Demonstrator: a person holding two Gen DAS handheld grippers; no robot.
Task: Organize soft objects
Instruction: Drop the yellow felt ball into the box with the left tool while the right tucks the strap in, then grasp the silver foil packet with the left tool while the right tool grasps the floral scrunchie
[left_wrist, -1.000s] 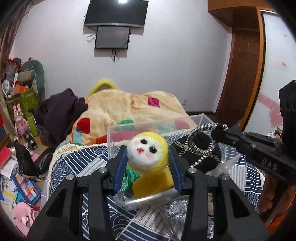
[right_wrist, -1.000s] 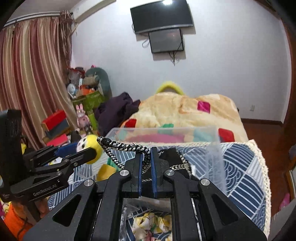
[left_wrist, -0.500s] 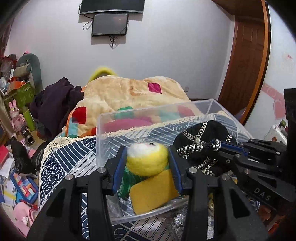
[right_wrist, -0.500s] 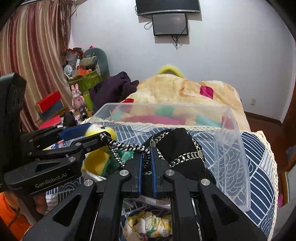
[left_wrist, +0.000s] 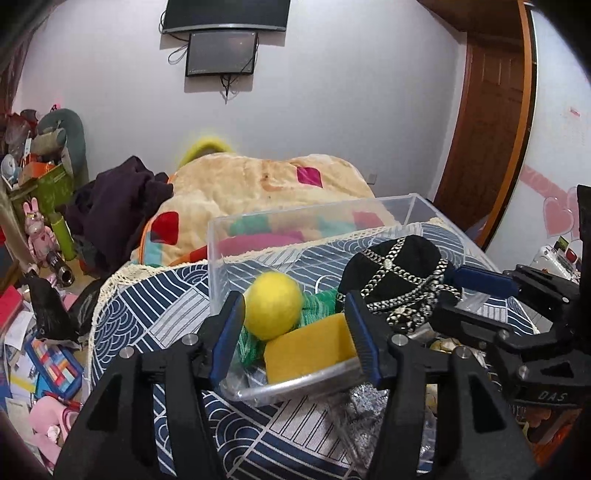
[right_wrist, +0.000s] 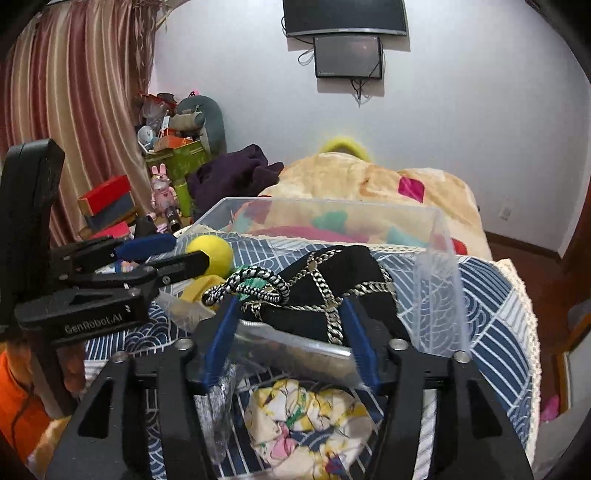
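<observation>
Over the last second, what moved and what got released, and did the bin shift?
Both grippers lowered their loads into the clear bin and opened. The left gripper let go of the yellow doll; the right gripper released the black bag and its cord. Both items now lie inside. The bin stayed put on the blue quilt.

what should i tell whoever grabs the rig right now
Left gripper: open, jaws either side of the yellow doll, which lies in the clear bin.
Right gripper: open, over the bin's near edge; the black chain bag lies in the bin, cord loose.
Done: doll and bag binned.
Left: floral cloth and silver tinsel lie on the blue quilt in front of the bin.
</observation>
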